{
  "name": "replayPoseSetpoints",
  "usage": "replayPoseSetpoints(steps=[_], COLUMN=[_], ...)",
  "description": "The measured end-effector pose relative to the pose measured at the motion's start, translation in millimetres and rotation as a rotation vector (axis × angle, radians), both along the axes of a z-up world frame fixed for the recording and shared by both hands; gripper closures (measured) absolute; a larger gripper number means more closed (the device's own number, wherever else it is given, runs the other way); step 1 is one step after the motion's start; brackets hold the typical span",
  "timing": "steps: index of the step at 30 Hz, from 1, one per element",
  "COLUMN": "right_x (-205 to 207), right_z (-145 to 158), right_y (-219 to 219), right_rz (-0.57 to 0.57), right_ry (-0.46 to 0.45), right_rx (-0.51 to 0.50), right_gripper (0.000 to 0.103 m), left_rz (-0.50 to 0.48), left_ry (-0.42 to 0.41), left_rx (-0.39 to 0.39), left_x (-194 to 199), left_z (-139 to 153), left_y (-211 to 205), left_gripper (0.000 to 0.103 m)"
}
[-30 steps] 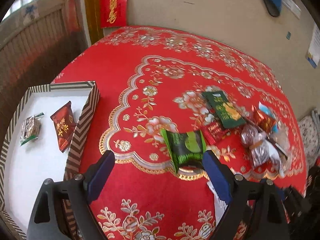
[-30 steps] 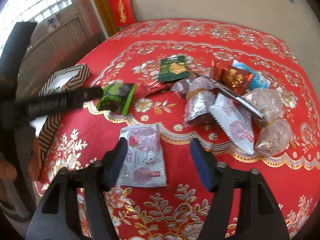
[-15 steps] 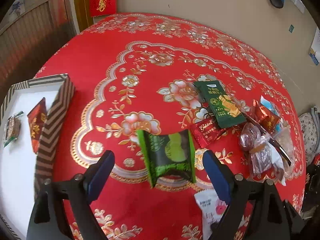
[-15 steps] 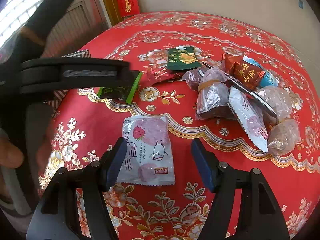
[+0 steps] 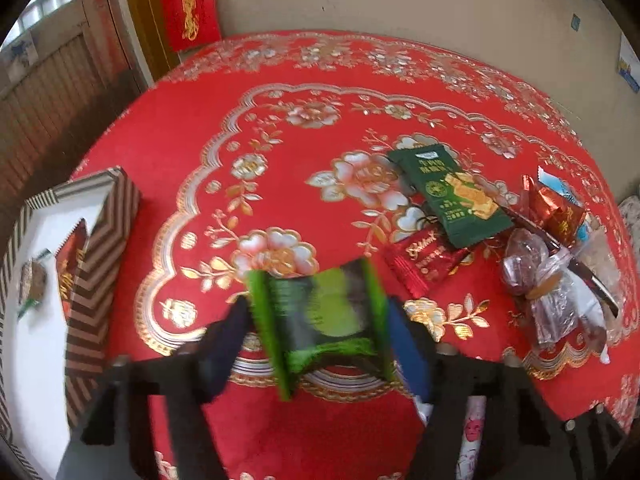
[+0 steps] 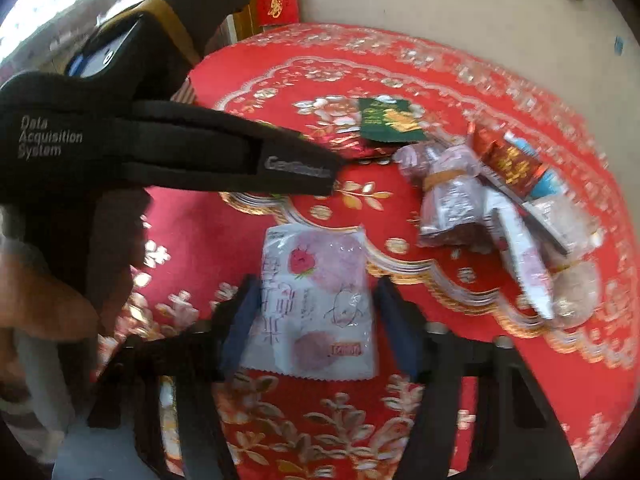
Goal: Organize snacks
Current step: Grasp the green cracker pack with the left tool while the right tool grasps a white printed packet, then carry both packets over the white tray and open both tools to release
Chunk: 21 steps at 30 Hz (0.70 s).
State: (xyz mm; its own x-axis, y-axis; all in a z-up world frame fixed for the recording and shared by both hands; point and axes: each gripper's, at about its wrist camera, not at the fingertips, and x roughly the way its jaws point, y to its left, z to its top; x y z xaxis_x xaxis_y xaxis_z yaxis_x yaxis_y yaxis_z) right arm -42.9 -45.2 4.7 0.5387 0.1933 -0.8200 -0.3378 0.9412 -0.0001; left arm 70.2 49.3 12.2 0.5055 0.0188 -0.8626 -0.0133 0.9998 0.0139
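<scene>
A green snack packet [image 5: 316,300] sits blurred and bowed between the fingers of my left gripper [image 5: 318,320]. The jaws are closing and both pads press on the packet's side edges. It is just above the red floral tablecloth [image 5: 248,128]. In the right wrist view a white and pink strawberry packet [image 6: 316,296] lies flat on the cloth. My right gripper [image 6: 316,292] straddles it with its jaws closing. The pads are at its edges and the packet is not squeezed. The left tool's black body [image 6: 180,148] crosses that view and hides the green packet.
A striped box [image 5: 96,272] with a white floor stands at the left, holding a red packet [image 5: 70,268] and a small wrapped snack [image 5: 30,284]. To the right lie a dark green packet [image 5: 452,196], a red packet [image 5: 424,260], clear bags [image 5: 552,300] and more red wrappers [image 5: 556,212]. A hand [image 6: 40,300] holds the left tool.
The left gripper came forward and down over the green packet and its jaws narrowed onto it. The right gripper dropped closer to the white packet and its jaws narrowed around it.
</scene>
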Motion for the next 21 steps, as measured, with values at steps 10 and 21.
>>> replayPoseSetpoints(steps=[10,21], right_x=[-6,-4], right_z=[15,36], right_y=[0,32], right_rz=[0.021,0.08], right_ry=[-0.031,-0.068], right_rx=[0.051,0.076], right_gripper=[0.05,0.05], left_rz=[0.023,0.055], left_ry=[-0.065,-0.161], left_rx=[-0.031,0.018], left_x=[-25,-61], left_z=[26,61], left_y=[30,69], left_gripper=[0.063,0.063])
